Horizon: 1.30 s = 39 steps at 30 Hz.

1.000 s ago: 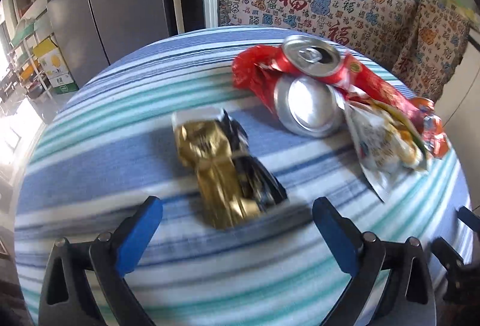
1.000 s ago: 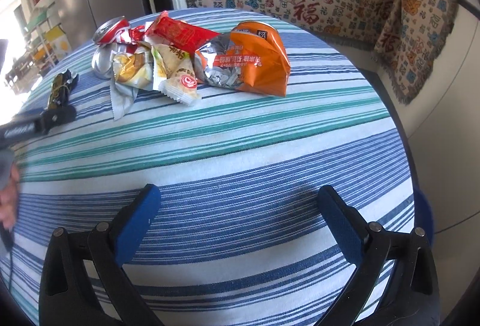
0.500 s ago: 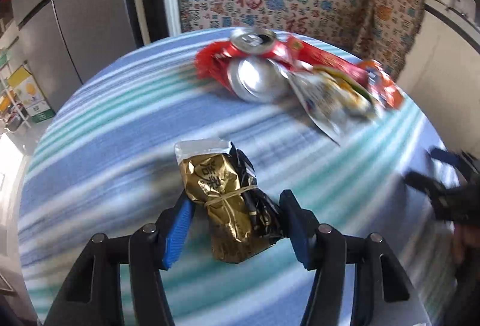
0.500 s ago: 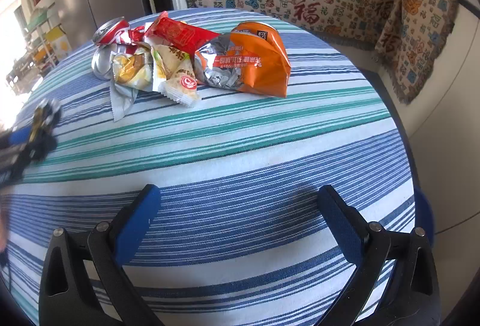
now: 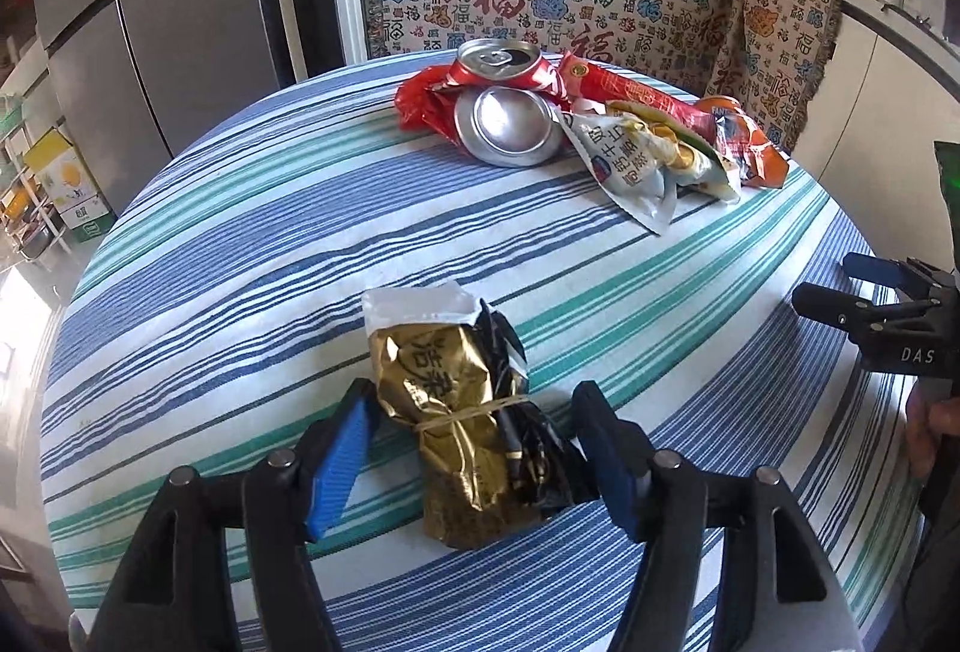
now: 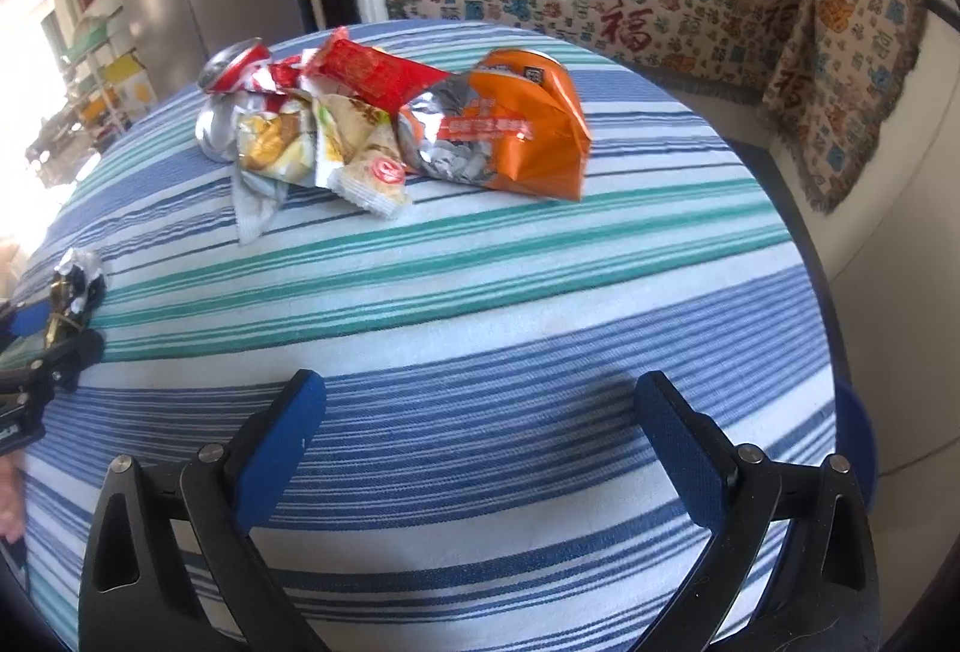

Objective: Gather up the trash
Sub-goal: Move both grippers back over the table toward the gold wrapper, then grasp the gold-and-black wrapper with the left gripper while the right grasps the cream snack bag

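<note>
1. The left gripper [image 5: 474,463] has its blue fingers [image 5: 336,466] about half spread and easing wider, either side of the gold wrapper [image 5: 456,430]; neither pad clearly presses it.
2. That gold wrapper lies on the striped tabletop [image 5: 240,244], well short of the trash pile.
3. The pile, a crushed can [image 5: 507,126] amid snack bags [image 5: 648,159], sits toward the tabletop's far edge.
4. The right gripper [image 6: 480,448] hangs wide apart and empty over bare cloth.
5. Step in hand: grasping the wrapper. Next, I judge, the fingers must close firmly before lifting.
</note>
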Available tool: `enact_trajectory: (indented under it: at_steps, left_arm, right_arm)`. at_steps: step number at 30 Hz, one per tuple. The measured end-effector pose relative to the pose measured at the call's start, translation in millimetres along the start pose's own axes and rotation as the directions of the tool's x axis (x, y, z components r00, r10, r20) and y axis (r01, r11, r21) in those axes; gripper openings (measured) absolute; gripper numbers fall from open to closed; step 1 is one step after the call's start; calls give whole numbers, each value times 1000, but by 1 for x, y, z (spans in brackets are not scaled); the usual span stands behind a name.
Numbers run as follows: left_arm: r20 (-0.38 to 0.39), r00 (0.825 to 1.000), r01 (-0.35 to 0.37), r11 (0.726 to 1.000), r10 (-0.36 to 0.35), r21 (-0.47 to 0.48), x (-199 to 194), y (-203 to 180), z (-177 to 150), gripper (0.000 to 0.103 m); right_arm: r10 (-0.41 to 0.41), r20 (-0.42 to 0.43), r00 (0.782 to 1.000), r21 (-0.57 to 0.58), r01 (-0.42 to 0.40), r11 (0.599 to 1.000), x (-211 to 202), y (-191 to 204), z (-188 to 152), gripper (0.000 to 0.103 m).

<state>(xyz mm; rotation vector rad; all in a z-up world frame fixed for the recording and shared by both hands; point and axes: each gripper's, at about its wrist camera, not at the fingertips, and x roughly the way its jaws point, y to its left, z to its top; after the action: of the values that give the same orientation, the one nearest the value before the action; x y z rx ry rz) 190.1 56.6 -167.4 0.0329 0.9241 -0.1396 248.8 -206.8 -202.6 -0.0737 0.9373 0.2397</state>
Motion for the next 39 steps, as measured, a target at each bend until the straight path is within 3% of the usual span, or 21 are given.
enact_trajectory:
  at_steps: [6,8,15,16,17,22,28,31,32,34,39]
  left_arm:
    - [8,1000,-19,1000,19,-7,1,1,1,71]
    - [6,1000,-17,1000,17,-3,2,-1,2,73]
    - [6,1000,-13,1000,13,-4,2,0,2,74]
    - [6,1000,-13,1000,13,-5,2,0,2,74]
    - [6,1000,-12,1000,12,-6,2,0,1,74]
    - [5,1000,-12,1000,12,-3,2,0,2,74]
    - [5,1000,-12,1000,12,-5,1,-2,1,74]
    - [4,1000,-7,1000,7,6,1,-2,1,74]
    - [3,1000,-7,1000,7,11,0,-1,0,75]
    - [2,1000,-14,1000,14,8,-3,3,-3,76]
    - [-4,1000,-22,1000,22,-16,-9,16,-9,76]
  right_arm:
    - [77,14,997,-59,-76,995,9,6,21,74]
    - [79,14,997,-70,-78,994,16,8,32,55]
    - [106,60,993,-143,-97,985,34,32,61,53]
    - [102,65,993,-158,-91,983,35,37,63,45]
    - [99,63,993,-162,-88,983,36,38,64,22]
    - [114,42,993,-167,-105,980,24,44,54,20]
    - [139,-28,990,-190,-142,972,-10,53,10,21]
    - [211,-64,975,-211,-220,952,-22,62,-6,31]
    - [243,-72,967,-224,-253,941,-26,64,-10,46]
    - [289,-73,955,-226,-298,928,-33,62,-14,62]
    - [369,-51,928,-131,-372,919,-44,36,-7,54]
